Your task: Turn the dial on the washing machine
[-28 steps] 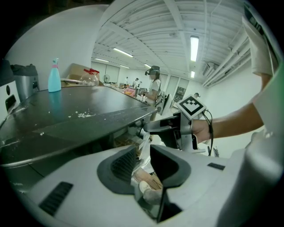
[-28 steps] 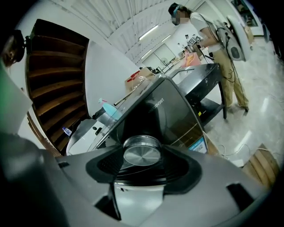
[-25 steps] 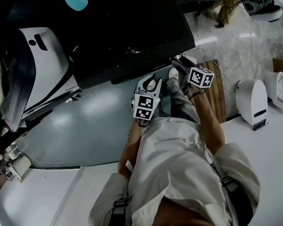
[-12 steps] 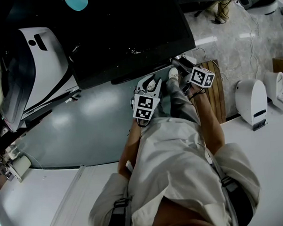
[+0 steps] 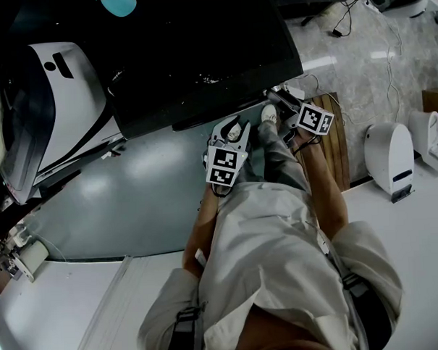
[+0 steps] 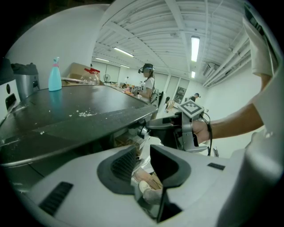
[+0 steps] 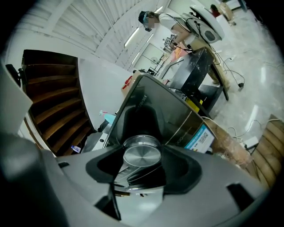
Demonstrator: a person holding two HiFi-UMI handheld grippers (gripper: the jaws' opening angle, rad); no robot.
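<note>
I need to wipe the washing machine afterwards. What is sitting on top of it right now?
A blue spray bottle stands at the far edge of the dark top, with white crumbs scattered mid-surface. The right gripper, closed on the dial, covers the front corner.

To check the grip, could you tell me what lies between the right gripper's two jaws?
In the right gripper view, the round silver metal dial sits between the right gripper jaws, apparently clamped.

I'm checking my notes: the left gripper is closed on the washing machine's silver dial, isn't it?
No: it is the right gripper that is closed on the silver dial of the washing machine, as the right gripper view shows. The left gripper holds nothing.
</note>
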